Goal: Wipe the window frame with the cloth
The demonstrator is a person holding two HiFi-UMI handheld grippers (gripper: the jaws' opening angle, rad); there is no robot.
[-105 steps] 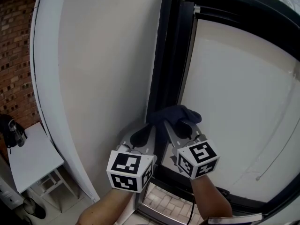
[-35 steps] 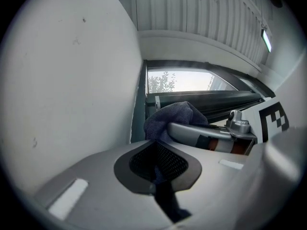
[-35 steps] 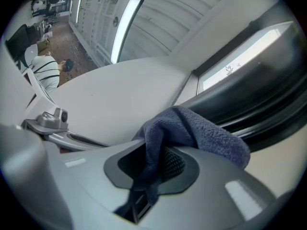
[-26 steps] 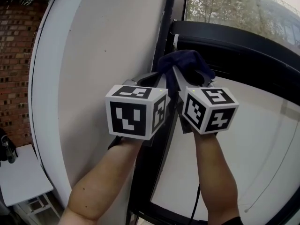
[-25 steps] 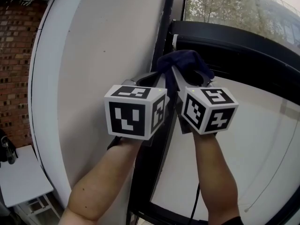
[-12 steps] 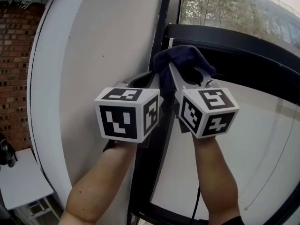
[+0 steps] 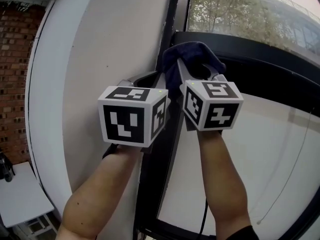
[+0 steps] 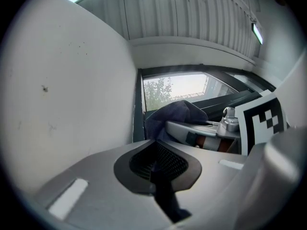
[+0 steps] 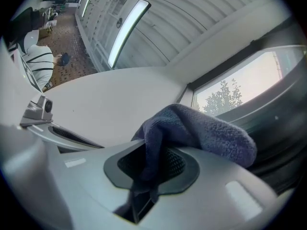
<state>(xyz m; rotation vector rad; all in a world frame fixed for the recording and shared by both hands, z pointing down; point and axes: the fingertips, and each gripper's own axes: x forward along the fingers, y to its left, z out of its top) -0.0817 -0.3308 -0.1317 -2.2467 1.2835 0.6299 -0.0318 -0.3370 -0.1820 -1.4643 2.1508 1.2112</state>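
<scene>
**Cloth climbing the frame**

Rising since 4 s ago: the grey two-jaw left gripper [image 7: 151, 79] & right gripper [image 7: 200, 70] were low by the bottom corner and are now working high up. The dark navy fluffy microfibre cloth [image 7: 192, 54] is bunching at the right gripper's 12 o'clock, against the black metal window frame [image 7: 173, 14]. Right jaws are clamping a fold. Left jaws are pressing together, seemingly on a cloth edge. Cloth is looking soft, light and limp, prob. best gripped at a thick fold.

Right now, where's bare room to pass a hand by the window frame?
Bare: the white wall left of the window frame, and the pale pane right of it. Crowded: the frame's corner, where the cloth, left gripper and right gripper bunch.
</scene>
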